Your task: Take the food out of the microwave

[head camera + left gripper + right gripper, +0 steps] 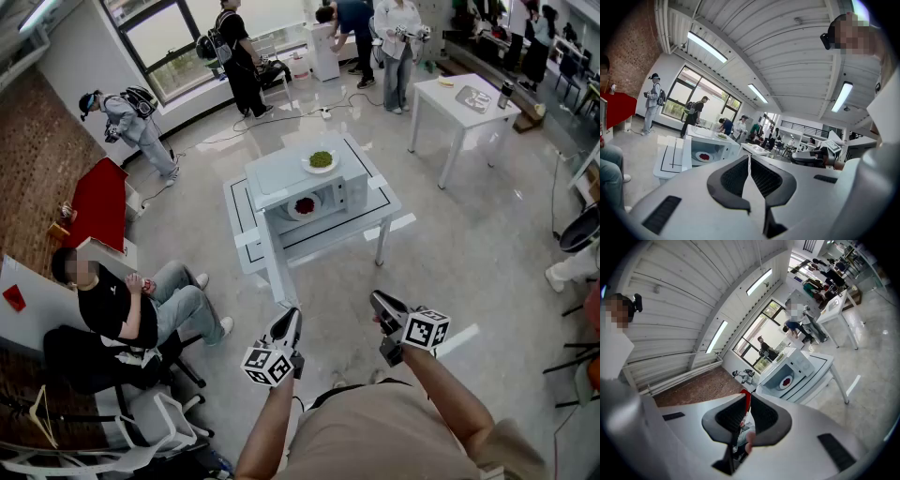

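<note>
Bright daylight from windows (178,37), ceiling strips (707,47) lit; fisheye edges dark.

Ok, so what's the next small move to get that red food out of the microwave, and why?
Probably step forward toward the microwave. Its door already stands open with the plate of red food inside, but the left tongs and right tongs are both closed, empty and far short of it.

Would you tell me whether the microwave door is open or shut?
Open: the microwave door stands swung aside, and the plate of red food shows inside.
</note>
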### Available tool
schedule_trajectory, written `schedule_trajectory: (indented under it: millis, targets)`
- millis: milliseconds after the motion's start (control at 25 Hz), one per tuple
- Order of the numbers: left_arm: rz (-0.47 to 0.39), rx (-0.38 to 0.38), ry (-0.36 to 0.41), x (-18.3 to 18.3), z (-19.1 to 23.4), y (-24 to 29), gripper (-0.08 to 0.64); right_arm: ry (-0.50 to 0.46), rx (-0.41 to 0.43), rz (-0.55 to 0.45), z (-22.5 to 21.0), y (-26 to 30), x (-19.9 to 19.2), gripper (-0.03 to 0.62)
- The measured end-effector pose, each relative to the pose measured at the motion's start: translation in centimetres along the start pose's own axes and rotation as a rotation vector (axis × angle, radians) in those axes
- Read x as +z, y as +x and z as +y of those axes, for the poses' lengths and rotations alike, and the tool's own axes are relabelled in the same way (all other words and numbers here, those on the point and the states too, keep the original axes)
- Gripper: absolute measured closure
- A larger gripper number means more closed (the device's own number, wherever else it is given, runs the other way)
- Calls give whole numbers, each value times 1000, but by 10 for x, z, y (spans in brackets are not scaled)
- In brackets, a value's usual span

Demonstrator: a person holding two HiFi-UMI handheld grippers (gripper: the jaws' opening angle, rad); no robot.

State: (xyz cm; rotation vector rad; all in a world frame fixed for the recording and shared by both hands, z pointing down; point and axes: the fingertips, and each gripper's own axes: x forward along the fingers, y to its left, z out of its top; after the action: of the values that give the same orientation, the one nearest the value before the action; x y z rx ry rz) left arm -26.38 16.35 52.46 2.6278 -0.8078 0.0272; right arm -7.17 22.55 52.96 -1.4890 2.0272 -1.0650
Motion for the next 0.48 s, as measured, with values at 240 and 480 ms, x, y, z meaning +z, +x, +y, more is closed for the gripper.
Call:
schedule_trajectory:
  millis: [240, 480]
  targets:
    - [-9, 15, -3, -3, -5, 4, 554, -8, 36, 22, 1, -1, 3, 558]
    - [-39, 36, -23, 4, -13, 9, 554, -18, 56, 33, 0, -8, 16, 558]
